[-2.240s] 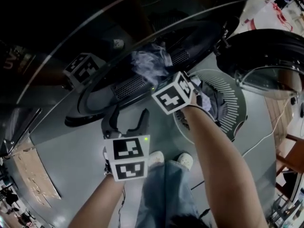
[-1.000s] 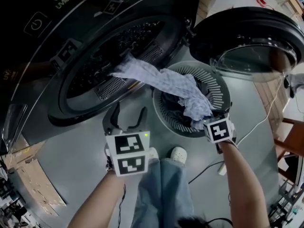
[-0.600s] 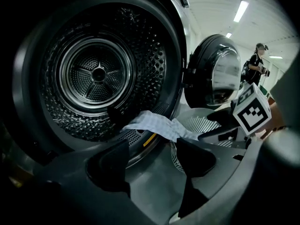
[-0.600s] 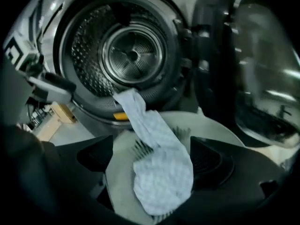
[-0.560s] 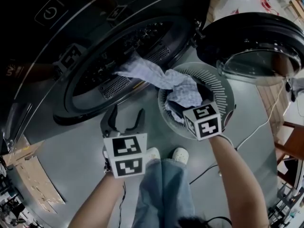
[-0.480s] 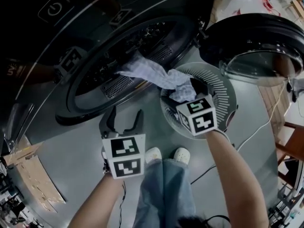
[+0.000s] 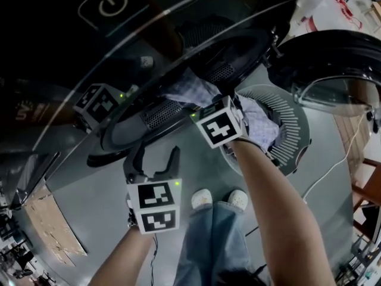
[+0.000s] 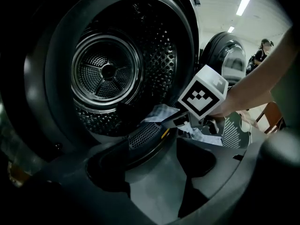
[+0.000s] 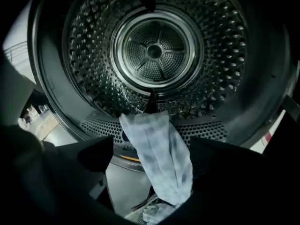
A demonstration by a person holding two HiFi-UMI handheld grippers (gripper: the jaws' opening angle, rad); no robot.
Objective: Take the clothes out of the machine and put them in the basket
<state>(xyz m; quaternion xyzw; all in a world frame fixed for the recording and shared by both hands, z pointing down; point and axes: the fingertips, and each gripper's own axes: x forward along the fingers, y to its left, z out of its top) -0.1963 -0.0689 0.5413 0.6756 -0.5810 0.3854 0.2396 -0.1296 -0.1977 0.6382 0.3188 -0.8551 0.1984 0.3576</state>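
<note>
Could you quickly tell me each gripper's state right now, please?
Left gripper: open, empty.
Right gripper: open, jaws just opened; cloth hangs between them, unclamped.

Head view: the cube [image 7: 219, 127] of the right gripper [image 9: 150, 157] hides its jaws and part of the cloth [image 7: 186, 91]; the forearm [image 7: 268, 183] and cloth cover much of the basket [image 7: 290, 124], and the door [image 7: 333, 64] is cut by the right edge. Right gripper view: the cloth's lower end runs behind the right jaw. Left gripper view: the bystander [image 8: 260, 59] is too small to describe.
</note>
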